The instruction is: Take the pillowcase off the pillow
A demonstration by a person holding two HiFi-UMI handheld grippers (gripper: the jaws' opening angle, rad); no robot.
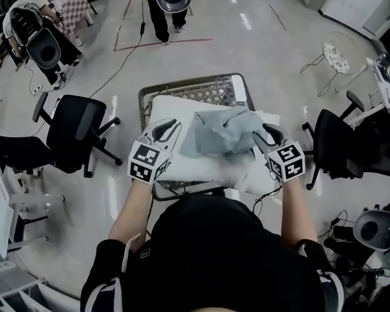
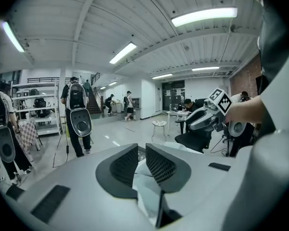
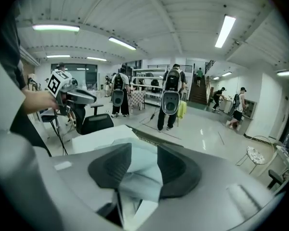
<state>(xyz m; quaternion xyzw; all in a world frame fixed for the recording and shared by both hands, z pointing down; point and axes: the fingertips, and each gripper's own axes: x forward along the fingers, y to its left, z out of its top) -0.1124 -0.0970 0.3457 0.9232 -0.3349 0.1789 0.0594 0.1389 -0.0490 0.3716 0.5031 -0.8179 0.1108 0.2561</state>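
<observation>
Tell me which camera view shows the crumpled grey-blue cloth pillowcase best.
The head view: the whole crumpled grey-blue cloth pillowcase lies bunched on the white pillow. The right gripper view shows only a fold of it in the right tool; the left gripper view shows only white cloth, probably the pillow, in the left tool.

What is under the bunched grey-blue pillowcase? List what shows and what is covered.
The white pillow lies under the pillowcase, itself on a wire-mesh table. Its left and near edges show; the part beneath the cloth is covered, so whether a corner remains inside cannot be told.
</observation>
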